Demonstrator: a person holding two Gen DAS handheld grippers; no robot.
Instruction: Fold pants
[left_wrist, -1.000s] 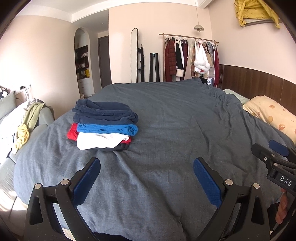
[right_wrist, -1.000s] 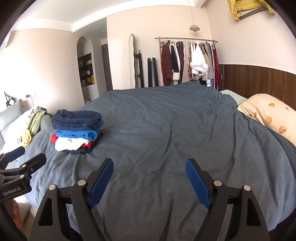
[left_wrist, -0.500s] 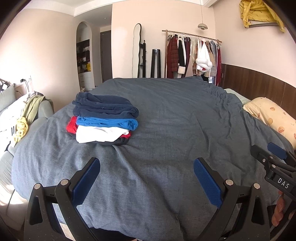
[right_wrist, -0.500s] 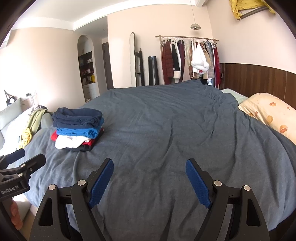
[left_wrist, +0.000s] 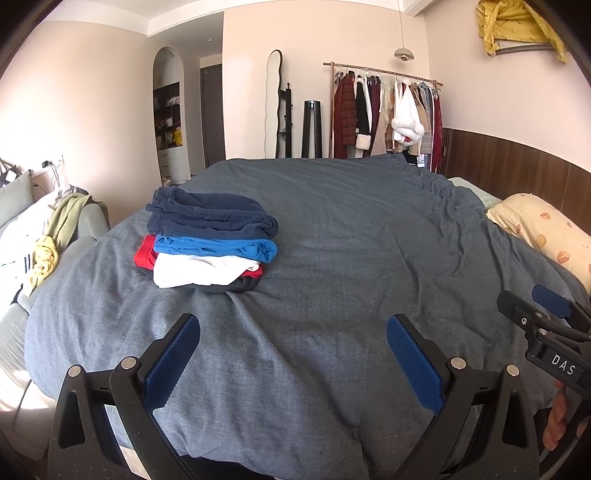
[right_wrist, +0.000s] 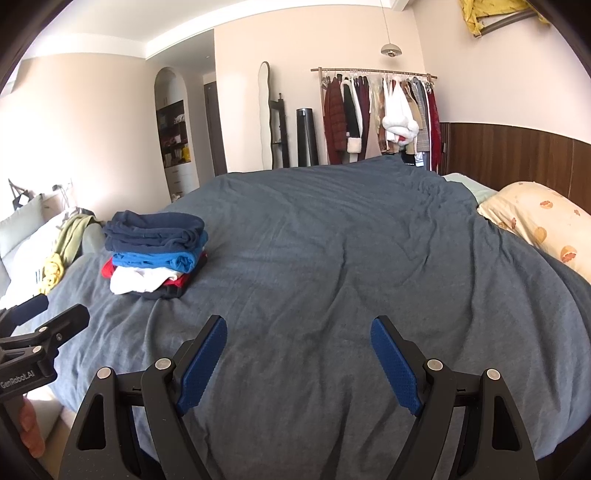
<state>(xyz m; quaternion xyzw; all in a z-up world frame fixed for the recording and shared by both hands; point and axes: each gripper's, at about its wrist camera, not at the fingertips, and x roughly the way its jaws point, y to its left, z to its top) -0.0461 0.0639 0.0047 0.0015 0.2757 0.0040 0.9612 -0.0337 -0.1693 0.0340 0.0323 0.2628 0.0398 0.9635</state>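
Tools first: the left tool (left_wrist: 293, 363) is held low over the near edge of a bed, its two blue-padded fingers spread wide with nothing between them. The right tool (right_wrist: 298, 363) is held the same way, fingers wide apart and empty. Each tool shows at the edge of the other's view: the right one at the right side of the left view carries white lettering reading "DAS", and the left one at the left side of the right view reads "GenRobot.AI".

Beyond the fingers lies a rumpled grey-blue duvet (left_wrist: 351, 258) covering the bed. On its left part, well ahead of both tools and touching neither, sits a stack of folded clothes (left_wrist: 210, 243). Dark navy pants (left_wrist: 210, 216) lie on top, folded flat, long axis running left to right with the rounded fold toward the right. Beneath them are a bright blue piece, a red one, a white one and a dark one at the bottom.

A yellow patterned pillow (left_wrist: 539, 225) rests at the right. A clothes rack (left_wrist: 384, 110) stands against the far wall.
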